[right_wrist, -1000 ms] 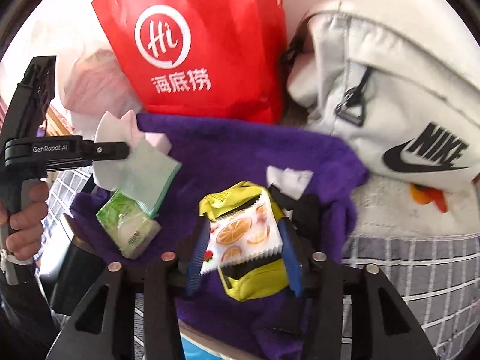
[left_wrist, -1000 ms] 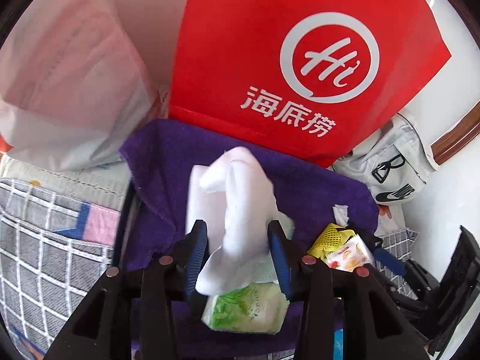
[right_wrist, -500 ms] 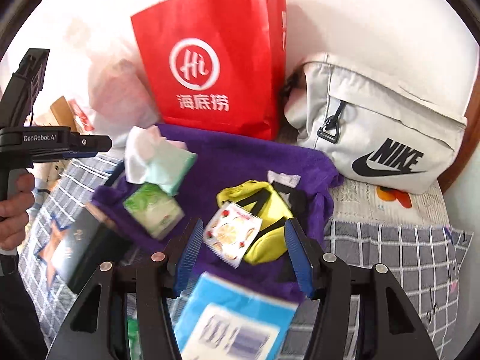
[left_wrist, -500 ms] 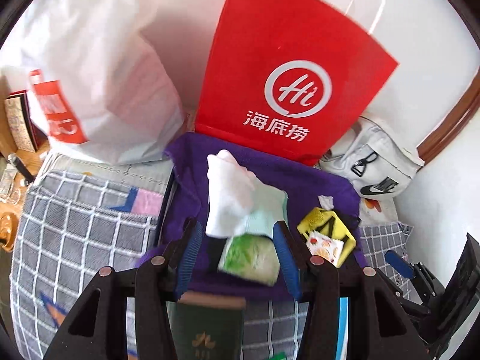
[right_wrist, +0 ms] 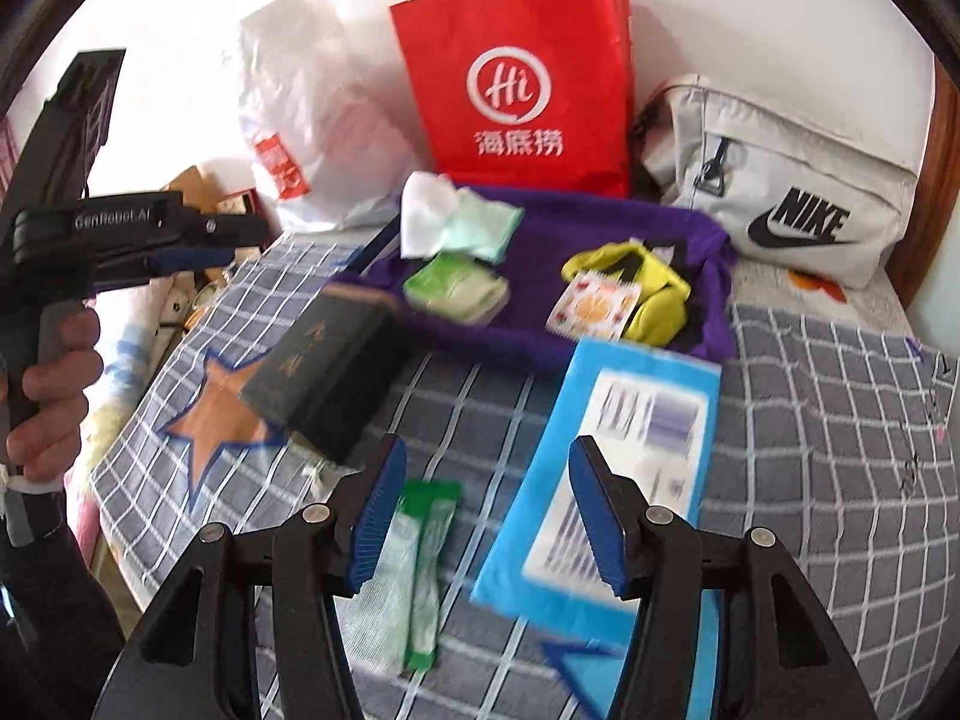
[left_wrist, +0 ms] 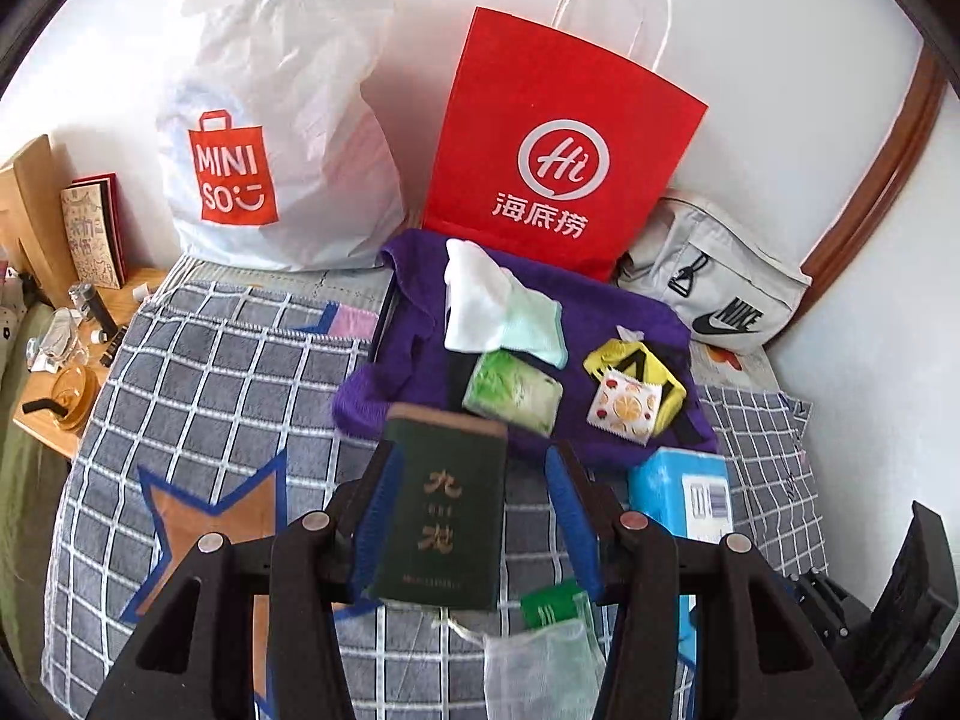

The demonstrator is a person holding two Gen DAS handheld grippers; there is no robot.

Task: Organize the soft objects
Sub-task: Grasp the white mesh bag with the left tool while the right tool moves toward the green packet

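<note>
A purple towel (left_wrist: 612, 306) (right_wrist: 552, 228) lies on the checked blanket. On it rest a white and mint cloth (left_wrist: 492, 306) (right_wrist: 456, 222), a green tissue pack (left_wrist: 516, 393) (right_wrist: 456, 288), a yellow pouch (left_wrist: 636, 366) (right_wrist: 648, 282) and an orange-print sachet (left_wrist: 624, 411) (right_wrist: 594, 306). My left gripper (left_wrist: 471, 516) is open and empty, pulled back above a dark green box (left_wrist: 444, 516) (right_wrist: 324, 360). My right gripper (right_wrist: 486, 516) is open and empty above a blue packet (right_wrist: 606, 468) (left_wrist: 684, 498) and a green mesh sachet (right_wrist: 414, 564) (left_wrist: 546, 648).
A red paper bag (left_wrist: 552, 150) (right_wrist: 522, 84), a white Miniso bag (left_wrist: 276, 138) (right_wrist: 306, 120) and a grey Nike bag (left_wrist: 720, 294) (right_wrist: 780, 204) stand behind the towel against the wall. A wooden side table (left_wrist: 54, 372) with small items is at the left.
Both grippers have opened and pulled back from the towel. The left let go of the white cloth, the right let go of the sachet and yellow pouch; all now lie on the towel.
</note>
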